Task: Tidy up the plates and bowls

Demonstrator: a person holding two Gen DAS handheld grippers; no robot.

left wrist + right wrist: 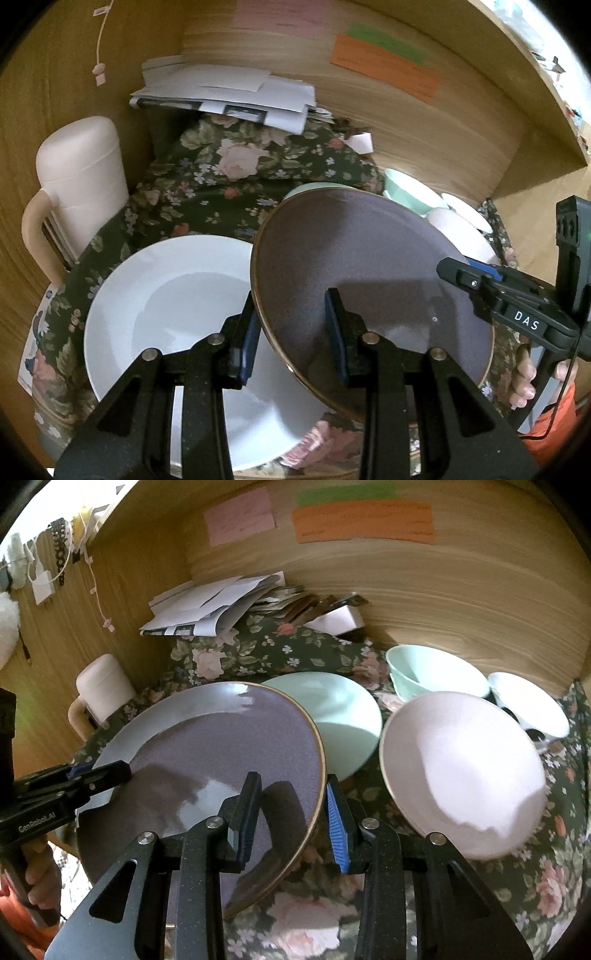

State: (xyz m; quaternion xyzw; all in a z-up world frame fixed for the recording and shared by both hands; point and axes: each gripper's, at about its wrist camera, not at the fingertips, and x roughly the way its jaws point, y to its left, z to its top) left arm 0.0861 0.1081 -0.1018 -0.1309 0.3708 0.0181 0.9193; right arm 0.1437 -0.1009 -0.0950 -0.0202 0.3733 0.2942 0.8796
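A purple-grey plate (369, 266) with a brown rim hangs tilted above the floral cloth, held at two sides. My left gripper (291, 321) is shut on its left rim. My right gripper (291, 794) is shut on the right rim of that plate (221, 746). Each gripper shows in the other's view: the right gripper (458, 273) at the plate's right edge, the left gripper (110, 771) at its left edge. A white plate (177, 314) lies flat under the held plate's left part. A mint plate (340, 712), pink bowl (458, 768), mint bowl (432, 675) and white patterned bowl (528, 705) sit to the right.
A white jug (81, 177) with a handle stands at the left by the wooden wall. A pile of papers (229, 92) lies at the back. Wooden panels (443, 590) close the back and sides. The floral cloth (221, 184) covers the surface. A hand (524, 376) holds the right tool.
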